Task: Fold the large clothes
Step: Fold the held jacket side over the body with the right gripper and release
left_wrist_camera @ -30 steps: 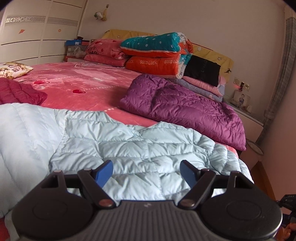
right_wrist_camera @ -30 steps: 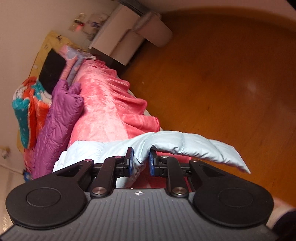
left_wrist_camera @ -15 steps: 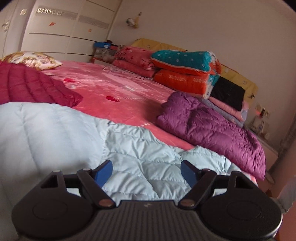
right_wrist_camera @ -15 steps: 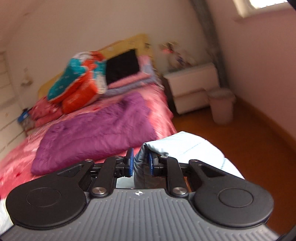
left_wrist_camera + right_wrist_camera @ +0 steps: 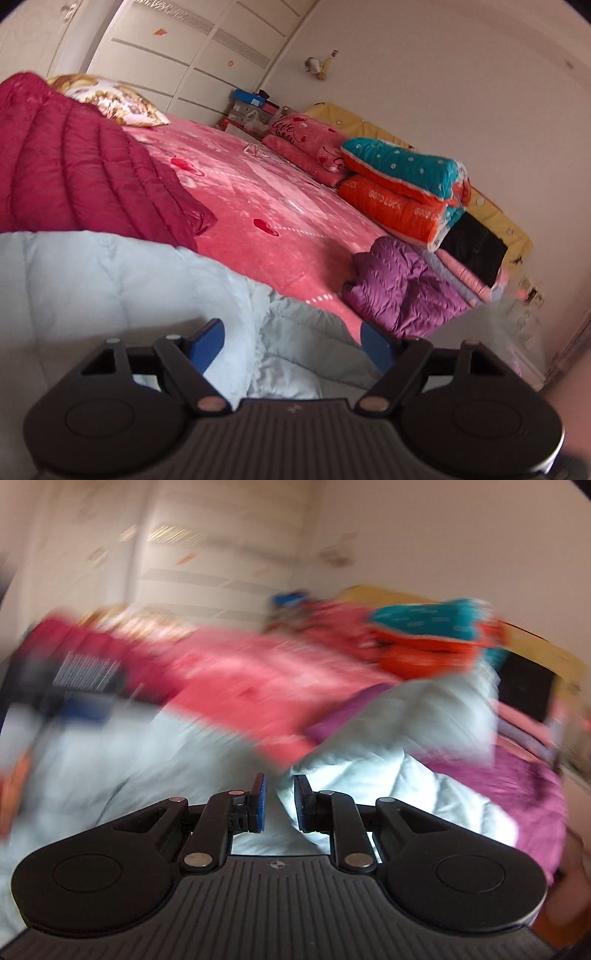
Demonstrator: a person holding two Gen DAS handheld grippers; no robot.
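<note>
Left wrist view: the left gripper (image 5: 291, 341) has its fingers spread, released, above the pale blue down jacket (image 5: 110, 288) lying on the pink bed (image 5: 258, 206), folding barely begun. Right wrist view, blurred: the right gripper (image 5: 277, 801) is clenched on jacket fabric, its sleeve, earlier dangling over the floor, now swung up over the bed.

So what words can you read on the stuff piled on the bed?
"GOOD LUCK", printed twice, on the orange quilt in the stack.
"Love", in curly writing, on the pink pillow.
More writing lower on that pillow is too small to read.
The right wrist view is too blurred for any words.
</note>
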